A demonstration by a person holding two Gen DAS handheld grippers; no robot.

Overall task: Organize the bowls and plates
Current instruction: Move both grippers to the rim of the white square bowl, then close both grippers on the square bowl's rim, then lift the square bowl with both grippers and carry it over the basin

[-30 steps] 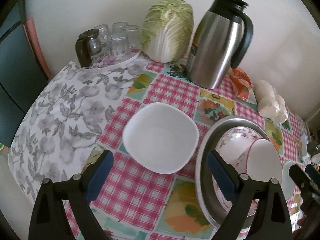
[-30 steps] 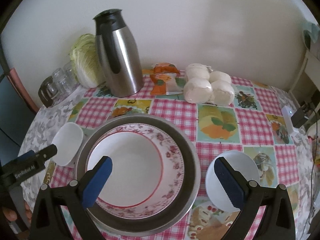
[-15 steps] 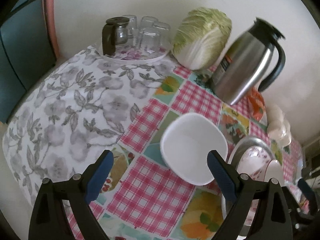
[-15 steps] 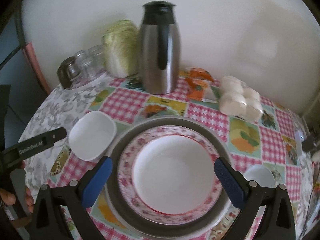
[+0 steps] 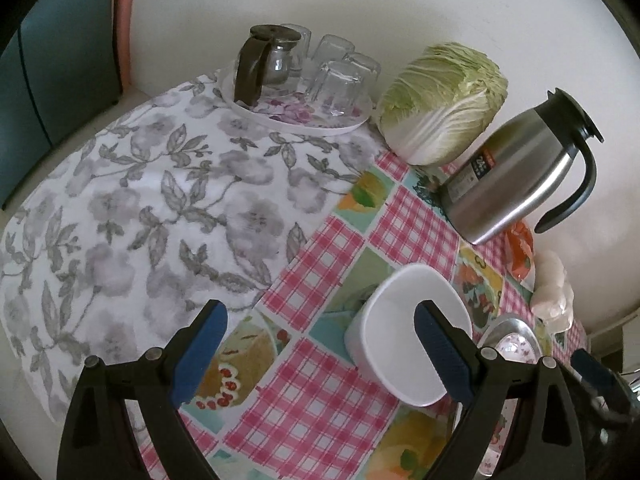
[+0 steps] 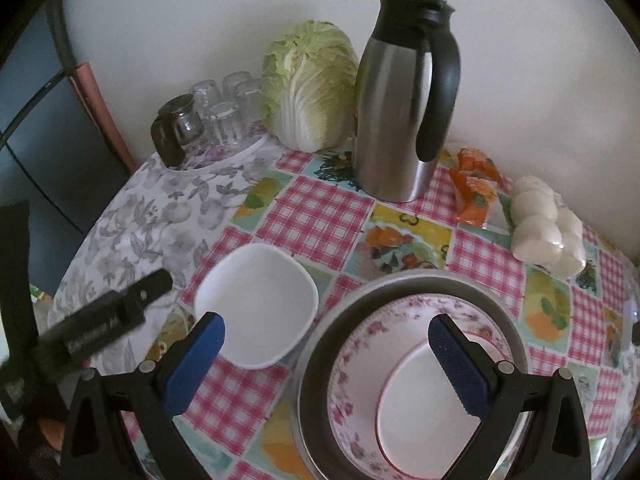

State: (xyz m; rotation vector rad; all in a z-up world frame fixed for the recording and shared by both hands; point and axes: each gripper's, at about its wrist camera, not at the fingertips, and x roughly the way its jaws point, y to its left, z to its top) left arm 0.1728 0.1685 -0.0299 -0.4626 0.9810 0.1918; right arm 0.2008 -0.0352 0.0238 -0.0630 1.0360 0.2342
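Observation:
A white square bowl (image 5: 396, 344) (image 6: 260, 300) rests on the checked tablecloth. To its right a steel basin (image 6: 404, 292) (image 5: 506, 326) holds a floral plate (image 6: 360, 364) with a red-rimmed white plate (image 6: 416, 404) on top. My left gripper (image 5: 320, 356) hovers open above the cloth, its right finger over the white bowl. The right gripper (image 6: 326, 364) hangs open and empty, spanning the gap between the bowl and the basin. In the right wrist view, the left gripper's black finger (image 6: 116, 312) lies just left of the bowl.
At the back stand a steel thermos jug (image 6: 400, 100) (image 5: 516, 176), a napa cabbage (image 6: 312, 88) (image 5: 440, 100), and a tray of glasses with a small carafe (image 5: 296, 80) (image 6: 208, 120). Orange packets (image 6: 474, 188) and bagged white buns (image 6: 548, 228) lie right.
Both grippers swung leftward. The white bowl now sits under my left gripper's right finger, and the right view has shifted from the basin toward the bowl. Both stay open.

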